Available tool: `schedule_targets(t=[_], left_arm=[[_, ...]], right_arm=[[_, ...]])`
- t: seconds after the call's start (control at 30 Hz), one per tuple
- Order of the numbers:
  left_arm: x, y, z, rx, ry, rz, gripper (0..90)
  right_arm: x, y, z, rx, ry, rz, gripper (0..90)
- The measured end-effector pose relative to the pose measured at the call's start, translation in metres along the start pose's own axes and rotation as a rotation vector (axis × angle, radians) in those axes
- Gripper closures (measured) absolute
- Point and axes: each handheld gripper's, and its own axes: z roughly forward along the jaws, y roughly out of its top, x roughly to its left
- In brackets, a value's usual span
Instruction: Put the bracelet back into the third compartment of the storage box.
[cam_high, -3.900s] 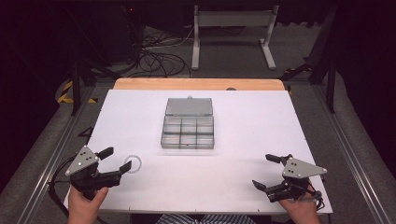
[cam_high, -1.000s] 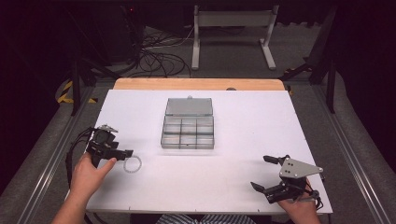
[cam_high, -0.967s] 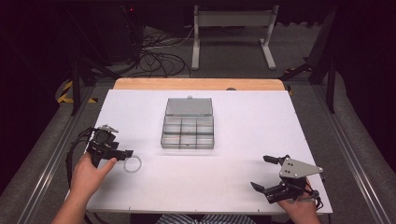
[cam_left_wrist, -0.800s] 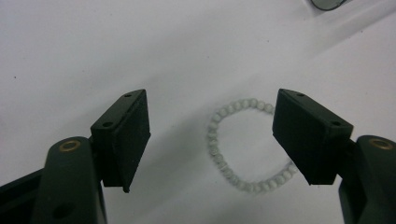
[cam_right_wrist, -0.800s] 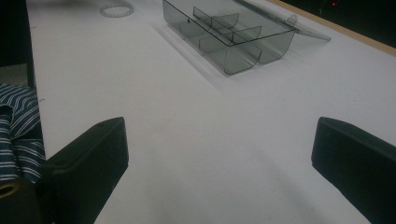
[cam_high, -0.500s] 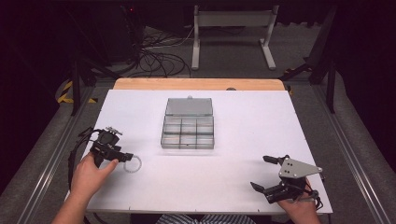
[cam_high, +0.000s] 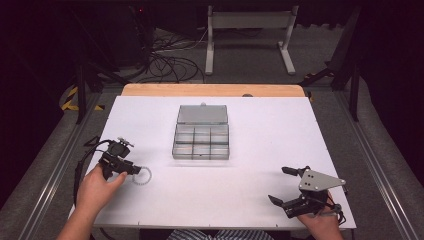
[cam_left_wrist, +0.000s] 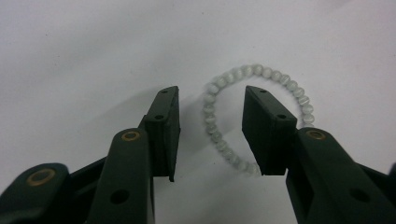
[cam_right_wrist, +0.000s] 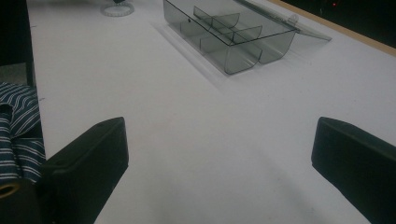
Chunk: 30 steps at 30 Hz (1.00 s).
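At the left edge of the desk (cam_high: 260, 200), the left gripper (cam_high: 131, 168) has come forward from the near corner to the bracelet (cam_high: 142, 176), a ring of pale beads lying flat on the white surface, well apart from the box (cam_high: 202, 140). Its fingers (cam_left_wrist: 164, 126) have just been closing, and one side of the bead ring now runs between them: one finger stands outside the loop, the other inside it. Neither pad presses on the beads yet; a gap shows on both sides, so the bracelet is straddled but not gripped.

The grasp looks nearly made. A little more closing should pinch the strand, after which the bracelet could be lifted toward the clear box, which sits mid-desk with its lid laid back and its compartments bare. The beads are small and round, so a pinch may slide off if the pads meet them high.

The right gripper (cam_high: 295, 187) rests at the near right corner, fingers spread wide on nothing, unmoved.
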Motion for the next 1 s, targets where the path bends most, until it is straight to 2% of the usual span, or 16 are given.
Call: schedule_targets(t=[0.2, 0.63, 1.0], left_arm=[[-0.0006, 0.0009, 0.0021, 0.029, -0.006, -0.002, 65.1], [0.0004, 0.0019, 0.0046, 0.054, 0.004, -0.006, 81.8], [0.0001, 0.0017, 0.0046, 0.050, 0.013, 0.001, 84.5]], right_arm=[[-0.0002, 0.0000, -0.0004, 0.000, 0.002, -0.001, 4.6], [0.0004, 0.0000, 0.0001, 0.001, 0.003, -0.001, 4.6], [0.0003, -0.0001, 0.0004, 0.002, 0.003, -0.001, 4.6]])
